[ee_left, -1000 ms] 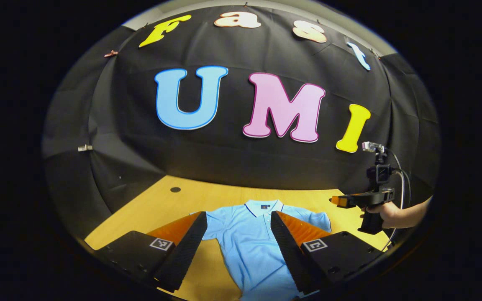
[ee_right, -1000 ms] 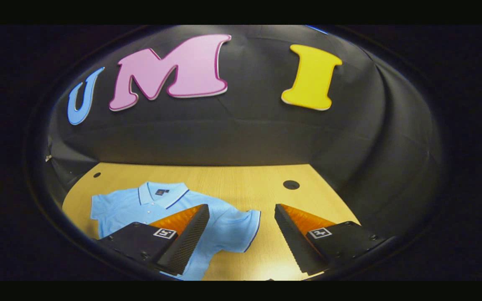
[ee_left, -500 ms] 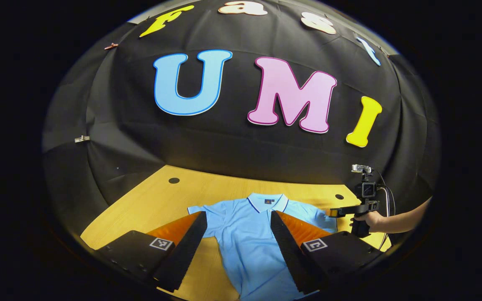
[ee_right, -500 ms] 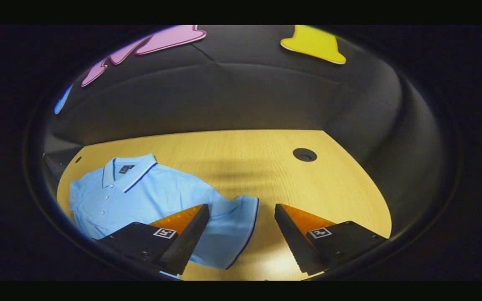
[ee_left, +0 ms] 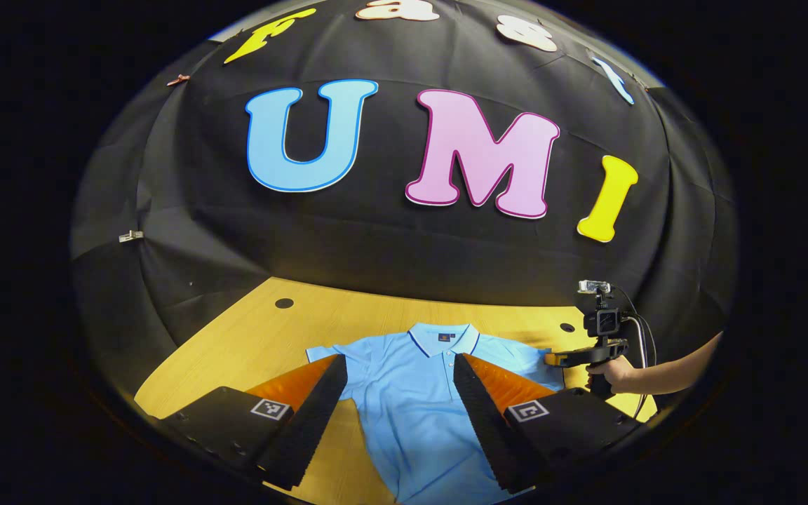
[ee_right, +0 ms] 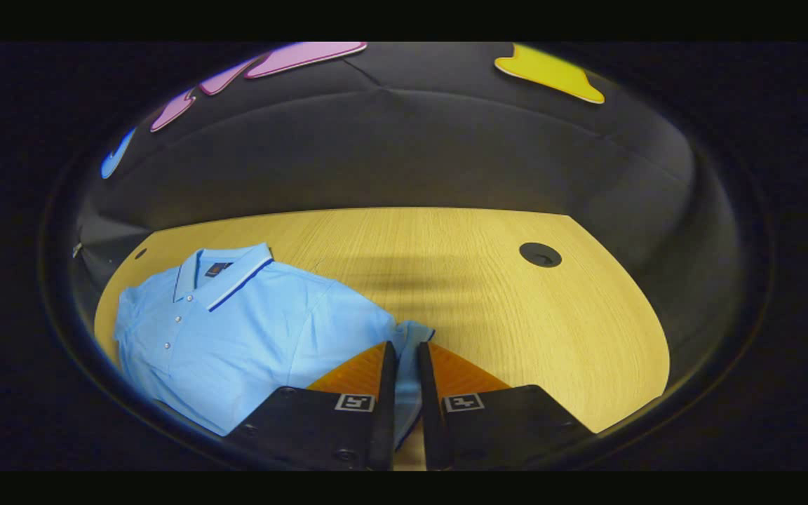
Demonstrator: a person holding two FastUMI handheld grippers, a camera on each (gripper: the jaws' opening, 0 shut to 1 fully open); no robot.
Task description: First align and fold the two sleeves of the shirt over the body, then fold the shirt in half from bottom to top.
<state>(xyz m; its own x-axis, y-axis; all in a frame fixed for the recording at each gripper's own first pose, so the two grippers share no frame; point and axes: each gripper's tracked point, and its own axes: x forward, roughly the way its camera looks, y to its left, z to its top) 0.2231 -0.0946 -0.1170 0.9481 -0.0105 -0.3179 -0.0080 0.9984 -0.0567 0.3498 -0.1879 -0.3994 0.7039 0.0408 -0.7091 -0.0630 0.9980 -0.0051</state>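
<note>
Counter (ee_right: 488, 308): light wood-grain top, bounded at the back by the booth's black cloth wall (ee_left: 390, 245). Two round dark cable holes sit near the back edge, one toward each back corner (ee_right: 540, 254) (ee_left: 283, 303).

Shirt (ee_right: 250, 330): pale blue short-sleeved polo, lying flat and face up on the counter, collar toward the back edge, hem toward the front edge. Collar trimmed with a dark blue and white stripe; small buttons run down the placket. A small dark label sits inside the neck; its writing is too small to read.

Right sleeve (ee_right: 407, 351): trimmed with a dark blue edge, bunched up and lifted slightly where it is gripped.

Right gripper (ee_right: 404, 372): fingers drawn nearly together, clamped on the right sleeve, with cloth showing between them. Each finger mount bears a small square black-and-white marker. In the left gripper view it is seen at the shirt's far side, held by a hand (ee_left: 604, 375), with a cable trailing from it.

Left gripper (ee_left: 397, 393): fingers wide apart, hovering above the shirt near the counter's front edge, holding nothing. Same square markers on its mounts.
</note>
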